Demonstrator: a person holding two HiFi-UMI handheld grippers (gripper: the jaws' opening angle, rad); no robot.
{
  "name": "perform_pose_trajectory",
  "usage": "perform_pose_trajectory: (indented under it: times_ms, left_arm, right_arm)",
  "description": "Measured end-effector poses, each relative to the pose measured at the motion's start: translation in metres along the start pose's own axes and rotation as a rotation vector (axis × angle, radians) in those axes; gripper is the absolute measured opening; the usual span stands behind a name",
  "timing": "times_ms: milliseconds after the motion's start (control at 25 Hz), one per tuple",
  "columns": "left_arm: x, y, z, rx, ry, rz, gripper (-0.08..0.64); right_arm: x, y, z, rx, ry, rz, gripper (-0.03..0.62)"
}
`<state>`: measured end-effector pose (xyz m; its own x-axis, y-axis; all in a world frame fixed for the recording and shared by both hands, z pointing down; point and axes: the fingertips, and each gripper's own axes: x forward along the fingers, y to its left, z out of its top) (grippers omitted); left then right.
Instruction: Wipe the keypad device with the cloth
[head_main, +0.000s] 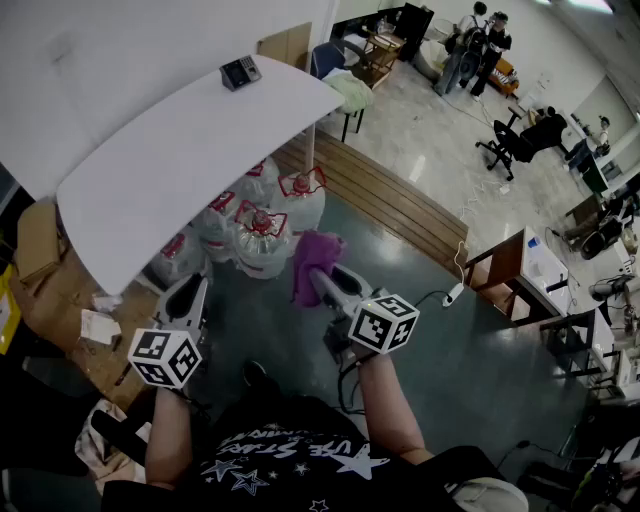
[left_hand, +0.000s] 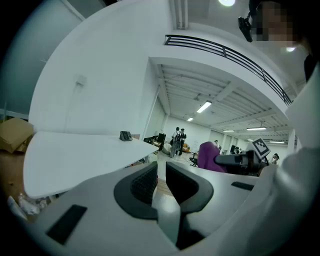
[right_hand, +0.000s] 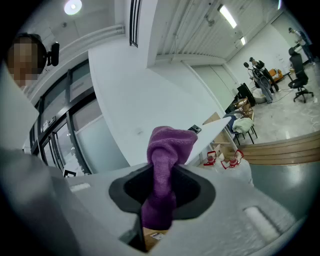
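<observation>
The keypad device is a small dark unit at the far end of the long white table; it also shows small in the left gripper view and the right gripper view. Both grippers are held off the table's near side, far from the device. My right gripper is shut on a purple cloth, which sticks up between the jaws. My left gripper holds nothing; its jaws stand almost together with only a thin slit.
Several large water bottles stand under the table's near edge. Cardboard boxes and paper litter lie at the left. A wooden step runs behind, a small desk stands right, and people are far back.
</observation>
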<state>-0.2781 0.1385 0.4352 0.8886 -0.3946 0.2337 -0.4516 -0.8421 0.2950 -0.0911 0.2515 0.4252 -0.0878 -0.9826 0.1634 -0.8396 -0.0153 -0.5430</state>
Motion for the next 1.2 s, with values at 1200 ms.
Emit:
perform_pose_trajectory:
  times_ms: [1200]
  left_arm:
    - [-0.001, 0.014, -0.006, -0.017, 0.000, 0.014, 0.058]
  right_arm:
    - [0.027, 0.008, -0.007, -0.125, 0.086, -0.047, 0.098]
